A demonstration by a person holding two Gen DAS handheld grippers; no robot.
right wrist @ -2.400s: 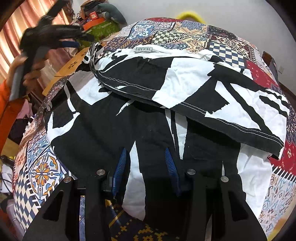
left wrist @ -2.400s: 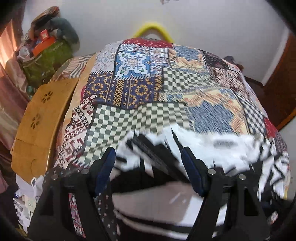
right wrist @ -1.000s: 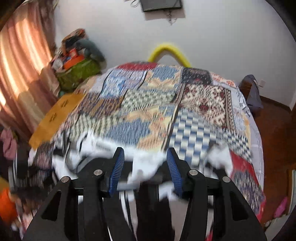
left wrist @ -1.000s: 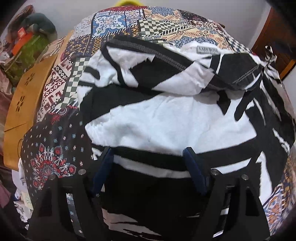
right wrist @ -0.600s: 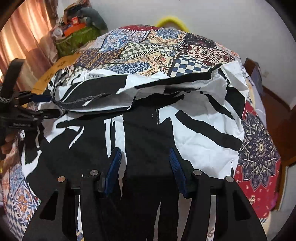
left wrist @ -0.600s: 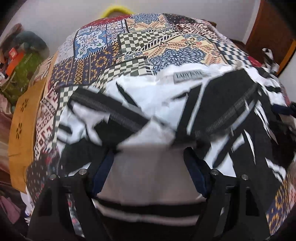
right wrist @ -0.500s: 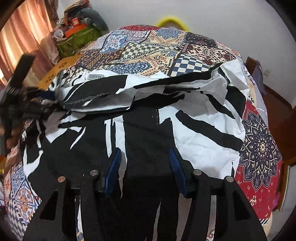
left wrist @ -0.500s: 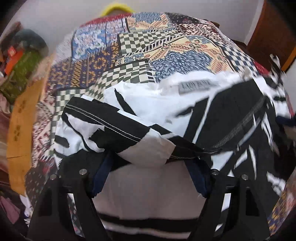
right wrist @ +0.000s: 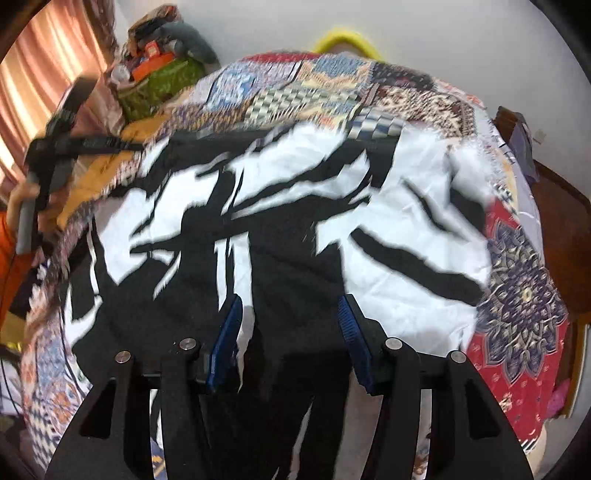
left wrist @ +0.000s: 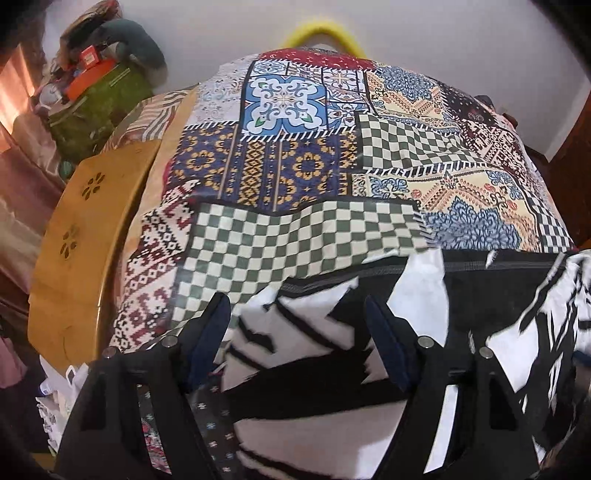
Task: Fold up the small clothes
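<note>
the black-and-white patterned garment [right wrist: 280, 229] lay spread over the patchwork bedspread [left wrist: 295, 155] on the bed, one layer apparently doubled over, its stitched edge running across the far side. the left gripper [left wrist: 295, 332] stood wide, its blue pads on either side of the garment's near left part with a clear gap and nothing pinched; its jaws had just been closing a little, with cloth below them but not held. the right gripper [right wrist: 288, 328] stood about half open above the middle of the cloth; the fabric ran between and under its pads, and whether they pressed on it could not be told from the blurred view

risks, as a judgement: neither gripper showed a firm hold, so a pull from here could slip and leave the fold crooked. the cloth was thin and limp, so a pinch might catch only the top layer and drag the fold open. the bedspread beneath was loose as well, and a deep pinch might gather it with the garment. the garment's left edge sat close to the side of the bed by the wooden board [left wrist: 85, 236], where it could slide off

count: one garment, two grippers, one bedspread, one wooden board, one yellow curved bar [left wrist: 321, 33] behind the bed, one green bag [right wrist: 162, 83] of clutter
</note>
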